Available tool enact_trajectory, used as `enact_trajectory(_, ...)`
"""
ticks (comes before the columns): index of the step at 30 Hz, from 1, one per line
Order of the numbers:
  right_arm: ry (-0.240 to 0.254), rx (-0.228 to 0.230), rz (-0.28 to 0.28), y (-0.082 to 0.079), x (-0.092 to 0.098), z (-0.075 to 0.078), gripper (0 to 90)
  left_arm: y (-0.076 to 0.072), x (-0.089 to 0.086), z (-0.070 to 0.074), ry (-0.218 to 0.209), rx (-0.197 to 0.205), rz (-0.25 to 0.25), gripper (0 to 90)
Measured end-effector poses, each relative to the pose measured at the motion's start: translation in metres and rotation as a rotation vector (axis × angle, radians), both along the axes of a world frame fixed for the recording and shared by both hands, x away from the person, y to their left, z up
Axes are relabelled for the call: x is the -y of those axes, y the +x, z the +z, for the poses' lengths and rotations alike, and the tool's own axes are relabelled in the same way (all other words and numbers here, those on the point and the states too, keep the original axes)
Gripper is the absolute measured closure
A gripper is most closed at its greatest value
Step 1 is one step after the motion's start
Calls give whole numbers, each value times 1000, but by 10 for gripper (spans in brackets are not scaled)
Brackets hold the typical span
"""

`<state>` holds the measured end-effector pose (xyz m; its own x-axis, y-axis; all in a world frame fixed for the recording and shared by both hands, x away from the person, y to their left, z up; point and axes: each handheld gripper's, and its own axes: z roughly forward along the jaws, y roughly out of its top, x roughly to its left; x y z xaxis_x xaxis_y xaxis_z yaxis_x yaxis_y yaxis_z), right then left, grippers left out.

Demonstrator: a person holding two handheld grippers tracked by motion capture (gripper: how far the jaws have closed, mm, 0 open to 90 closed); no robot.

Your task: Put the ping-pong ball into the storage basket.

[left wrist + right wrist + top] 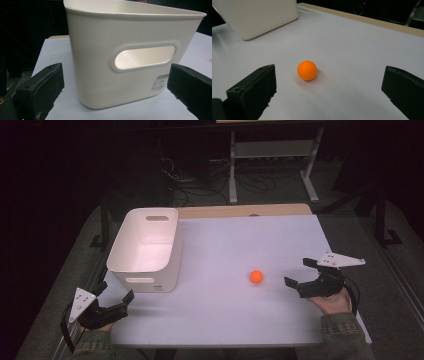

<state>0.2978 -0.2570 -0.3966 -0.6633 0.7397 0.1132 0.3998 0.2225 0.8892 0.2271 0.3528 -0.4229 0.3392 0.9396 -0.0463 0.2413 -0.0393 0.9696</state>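
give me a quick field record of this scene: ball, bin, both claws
ball: orange ball lying on the white table, untouched
bin: white bin upright at the table's left, nothing seen inside
right claw: open, aimed at the ball, short of it
left claw: open, facing the bin's near handle slot, holding nothing

White table (240, 310) with a wood strip along its far edge carries a white handled bin (145, 249) at the left and an orange ball (256, 276) right of centre, well apart.
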Motion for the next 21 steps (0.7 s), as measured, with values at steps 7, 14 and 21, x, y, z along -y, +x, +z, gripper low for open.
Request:
enact_trajectory(7, -8, -5, 6, 1, -2, 0, 0, 0, 1, 0, 2, -1, -2, 3)
enact_trajectory(14, -16, -25, 12, 2, -4, -3, 0, -2, 0, 0, -2, -2, -1, 3)
enact_trajectory(21, -23, -30, 17, 3, -6, 0, 0, 0, 0, -1, -4, -5, 0, 3)
